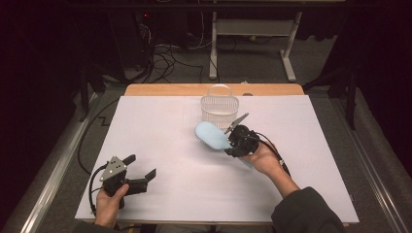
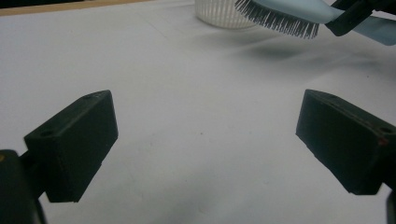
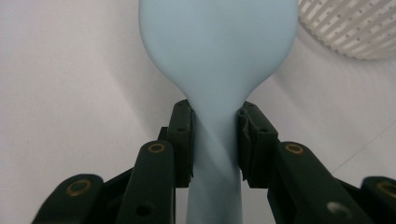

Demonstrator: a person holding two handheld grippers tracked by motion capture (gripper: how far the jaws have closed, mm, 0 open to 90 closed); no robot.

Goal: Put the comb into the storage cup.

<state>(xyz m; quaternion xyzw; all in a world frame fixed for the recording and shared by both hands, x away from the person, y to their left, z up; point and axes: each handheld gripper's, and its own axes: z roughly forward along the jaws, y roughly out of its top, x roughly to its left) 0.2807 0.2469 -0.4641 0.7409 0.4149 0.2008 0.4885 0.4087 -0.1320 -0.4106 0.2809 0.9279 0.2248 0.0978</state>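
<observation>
right gripper (image 3: 215, 140) clamping blue brush (image 3: 219, 51), beside white basket (image 1: 219, 109), left gripper (image 1: 141, 172) spread wide

overhead and tool cameras share the brush (image 1: 212, 135).

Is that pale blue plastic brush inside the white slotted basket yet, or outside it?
Outside. The pale blue plastic brush hangs above the table beside the white slotted basket, clamped by the right gripper.

No readable text, label, brand, number or sign appears in any of the three views. The surfaces in sight carry no legible lettering or printed marking.
</observation>
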